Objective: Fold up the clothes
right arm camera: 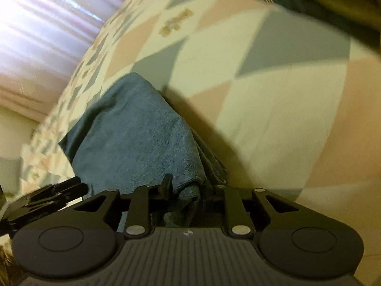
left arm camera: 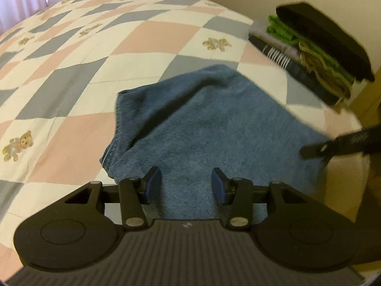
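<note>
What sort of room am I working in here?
Most likely a bedroom: the blue denim garment lies on a bed with a pink, grey and cream checked teddy-bear quilt, pale curtains hang behind it, and a stack of folded clothes sits at the bed's edge.

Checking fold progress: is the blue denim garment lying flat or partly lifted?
Partly lifted. The right gripper is shut on the blue denim garment, bunching it; the left gripper is open over it.
</note>
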